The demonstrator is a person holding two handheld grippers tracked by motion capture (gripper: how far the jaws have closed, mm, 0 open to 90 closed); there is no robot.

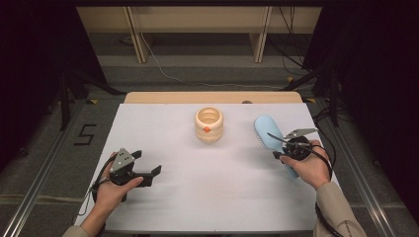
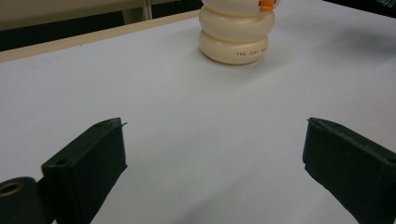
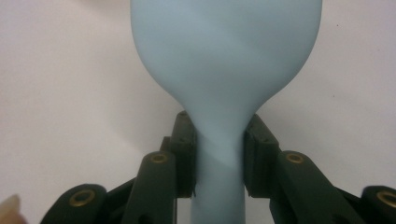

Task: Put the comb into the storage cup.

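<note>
High view overlooks the table [image 1: 163, 197]; gripper views sit close, perhaps sharing its white top.

Right gripper [image 3: 219, 161] clamped on the neck of a pale blue brush [image 3: 224, 60].

The two black jaws rise from the near edge and press on the brush's narrow handle from left and right, pads flat against it with no gap on either side. Past the jaws the handle swells into a broad, smooth, rounded head that runs away to the far edge. The brush lies centred between the jaws, in line with them. Brass rivets dot the jaw links low down. Under it all lies a plain white table [image 3: 60, 93], with soft shadow beside the neck. A fingertip [image 3: 9, 207] peeks in at the near left corner.
</note>
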